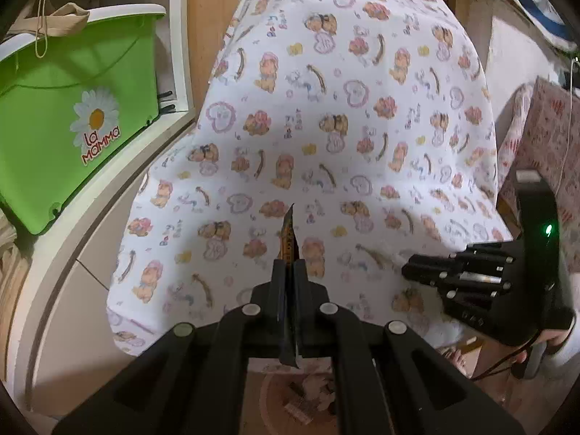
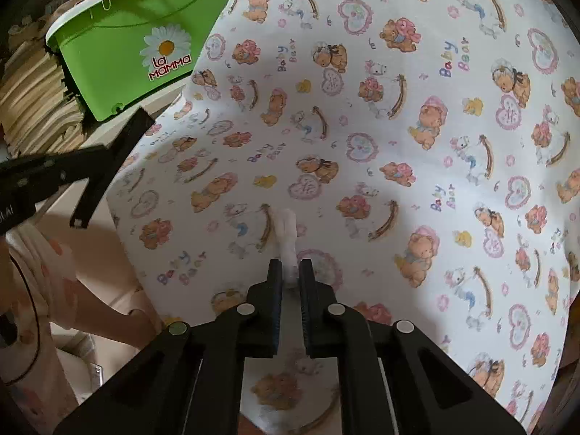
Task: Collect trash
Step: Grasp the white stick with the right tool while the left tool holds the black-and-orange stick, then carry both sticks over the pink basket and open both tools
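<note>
My left gripper (image 1: 290,264) is shut on a thin dark wrapper with yellow print (image 1: 289,235), held edge-on above the bear-print tablecloth (image 1: 344,108). My right gripper (image 2: 290,266) is shut on a crumpled white tissue (image 2: 288,232), held over the same cloth (image 2: 398,108). The right gripper also shows at the right of the left wrist view (image 1: 406,270), and the left gripper at the left of the right wrist view (image 2: 78,223). Below the table edge, a round bin with scraps (image 1: 301,398) lies partly hidden under my left gripper.
A green "La Mamma" tub (image 1: 65,108) sits on a white shelf at the left; it also shows in the right wrist view (image 2: 145,43) beside stacked paper (image 2: 32,90). A red-patterned cloth (image 1: 543,137) is at the far right.
</note>
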{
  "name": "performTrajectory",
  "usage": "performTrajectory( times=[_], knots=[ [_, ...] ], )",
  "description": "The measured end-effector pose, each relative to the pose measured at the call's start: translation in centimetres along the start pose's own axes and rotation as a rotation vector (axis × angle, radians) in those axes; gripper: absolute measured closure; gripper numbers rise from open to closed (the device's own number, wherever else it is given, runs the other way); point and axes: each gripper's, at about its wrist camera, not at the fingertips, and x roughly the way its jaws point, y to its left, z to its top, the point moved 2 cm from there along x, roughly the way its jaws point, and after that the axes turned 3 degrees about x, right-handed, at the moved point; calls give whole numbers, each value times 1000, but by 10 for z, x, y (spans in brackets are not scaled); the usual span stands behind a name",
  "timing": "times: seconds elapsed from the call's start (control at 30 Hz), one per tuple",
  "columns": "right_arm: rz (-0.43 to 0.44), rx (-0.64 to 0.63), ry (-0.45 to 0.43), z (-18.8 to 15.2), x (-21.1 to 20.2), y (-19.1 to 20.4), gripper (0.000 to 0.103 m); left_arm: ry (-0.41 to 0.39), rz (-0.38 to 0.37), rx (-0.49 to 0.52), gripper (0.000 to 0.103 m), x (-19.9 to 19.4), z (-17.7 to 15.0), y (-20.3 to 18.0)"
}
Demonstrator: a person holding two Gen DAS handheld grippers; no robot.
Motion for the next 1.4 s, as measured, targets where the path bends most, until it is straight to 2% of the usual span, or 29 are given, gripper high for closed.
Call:
performTrajectory(
  times=[0.17, 0.4, 0.5, 0.7, 0.8, 1.0, 1.23, 1.33, 1.4],
  knots=[
    [-3, -4, -71, 1, -21, 10, 93, -13, -19, -60, 100, -15, 1, 9],
    [75, 8, -139, -1, -70, 35, 93, 12, -75, -117, 100, -27, -9, 2],
    [87, 26, -154, -12, -85, 51, 93, 13, -107, -121, 100, -31, -18, -3],
    [47, 105, -157, -41, -96, 61, 93, 57, -135, -172, 100, -28, -42, -4],
    [74, 151, -109, -56, -89, 60, 93, 96, -138, -192, 100, -21, -57, -1],
    [101, 145, 1, -76, -62, 68, 93, 170, -166, -185, 100, -7, -74, -5],
    [90, 155, 155, -103, -25, 68, 93, 307, -226, -165, 100, 11, -95, -20],
    [86, 165, 210, -113, -11, 64, 93, 371, -228, -147, 100, 20, -105, -27],
    [81, 177, 258, -121, 2, 61, 93, 424, -245, -169, 100, 31, -115, -28]
  ],
)
